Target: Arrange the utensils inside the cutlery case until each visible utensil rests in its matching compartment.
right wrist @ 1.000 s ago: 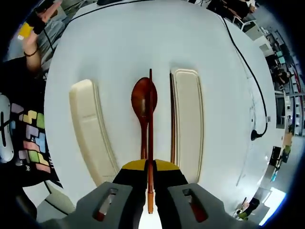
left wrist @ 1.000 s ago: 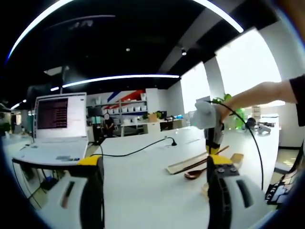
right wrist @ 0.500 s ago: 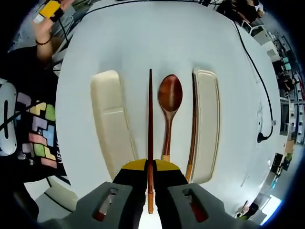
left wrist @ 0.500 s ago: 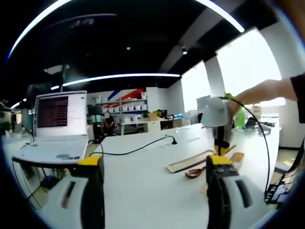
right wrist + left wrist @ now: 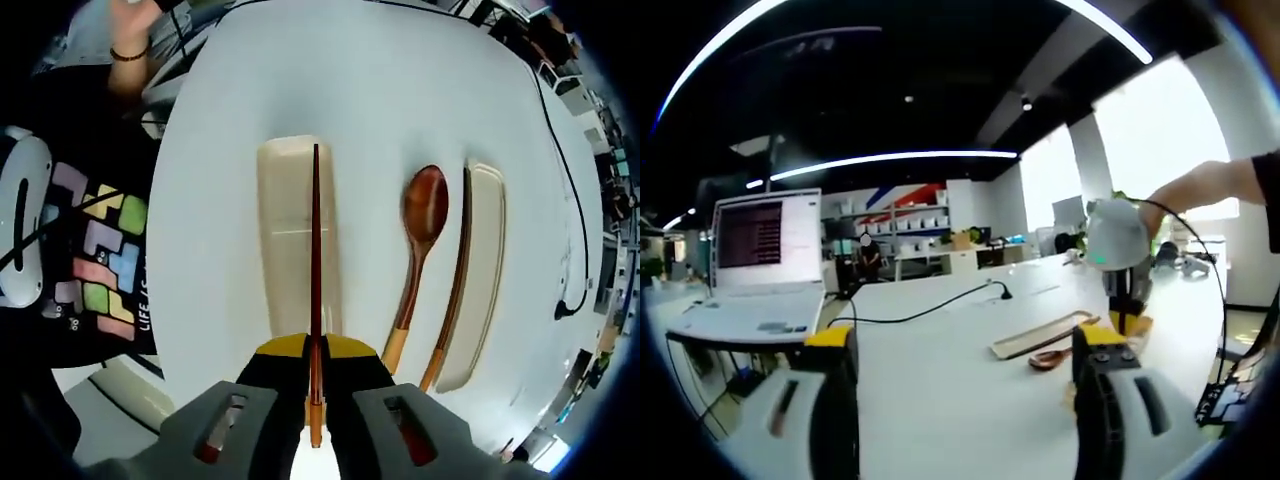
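My right gripper (image 5: 315, 348) is shut on a dark wooden chopstick (image 5: 316, 240), which it holds lengthwise over a cream cutlery-case half (image 5: 285, 200) on the white table. A wooden spoon (image 5: 418, 250) lies to the right of that half, and a second chopstick (image 5: 455, 285) lies along the edge of the other cream case half (image 5: 487, 260). My left gripper (image 5: 965, 345) hovers open over the table with nothing between its jaws. In the left gripper view the right gripper (image 5: 1120, 245) hangs above the spoon (image 5: 1050, 357) and a case half (image 5: 1040, 337).
An open laptop (image 5: 760, 260) stands at the left, and a black cable (image 5: 930, 312) runs across the white table (image 5: 940, 400). A person's patterned dark top (image 5: 90, 270) shows past the table edge. More desks and shelves fill the room behind.
My right gripper has carried the chopstick sideways from above the spoon to above the left case half. In the left gripper view it has drifted right. The left gripper has stayed put.
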Tool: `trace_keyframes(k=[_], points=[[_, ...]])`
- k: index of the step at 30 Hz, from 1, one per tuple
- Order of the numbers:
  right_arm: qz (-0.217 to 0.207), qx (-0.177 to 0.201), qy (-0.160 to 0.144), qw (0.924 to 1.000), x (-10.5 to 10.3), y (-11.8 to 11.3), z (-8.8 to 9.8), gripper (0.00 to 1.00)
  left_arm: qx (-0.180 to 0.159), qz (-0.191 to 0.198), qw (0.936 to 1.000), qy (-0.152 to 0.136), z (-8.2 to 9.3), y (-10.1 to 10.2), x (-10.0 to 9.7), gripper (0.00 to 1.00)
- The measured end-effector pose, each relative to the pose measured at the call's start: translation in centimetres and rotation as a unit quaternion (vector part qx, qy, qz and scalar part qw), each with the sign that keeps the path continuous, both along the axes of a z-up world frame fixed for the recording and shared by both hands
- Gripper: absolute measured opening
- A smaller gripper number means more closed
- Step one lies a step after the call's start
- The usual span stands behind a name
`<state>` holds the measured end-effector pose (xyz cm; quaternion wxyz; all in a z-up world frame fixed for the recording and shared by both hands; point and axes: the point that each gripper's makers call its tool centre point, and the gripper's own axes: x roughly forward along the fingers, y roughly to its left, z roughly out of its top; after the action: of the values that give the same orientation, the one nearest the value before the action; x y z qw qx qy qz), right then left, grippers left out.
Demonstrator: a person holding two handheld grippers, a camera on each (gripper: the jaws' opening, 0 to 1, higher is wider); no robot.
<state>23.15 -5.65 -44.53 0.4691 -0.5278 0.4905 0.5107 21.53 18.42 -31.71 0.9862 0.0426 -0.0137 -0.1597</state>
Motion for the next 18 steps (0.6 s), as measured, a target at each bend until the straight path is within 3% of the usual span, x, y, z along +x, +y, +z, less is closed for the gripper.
trace_keyframes(k=[9, 18], points=[[0.011, 0.002, 0.006, 0.9999, -0.8, 1.1, -0.6, 0.02, 0.0, 0.004, 1.0, 0.002, -0.1, 0.2, 0.0, 0.93], [0.012, -0.015, 0.015, 0.9997, -0.8, 0.2, -1.3, 0.02, -0.004, 0.003, 1.0, 0.003, -0.2, 0.2, 0.0, 0.93]])
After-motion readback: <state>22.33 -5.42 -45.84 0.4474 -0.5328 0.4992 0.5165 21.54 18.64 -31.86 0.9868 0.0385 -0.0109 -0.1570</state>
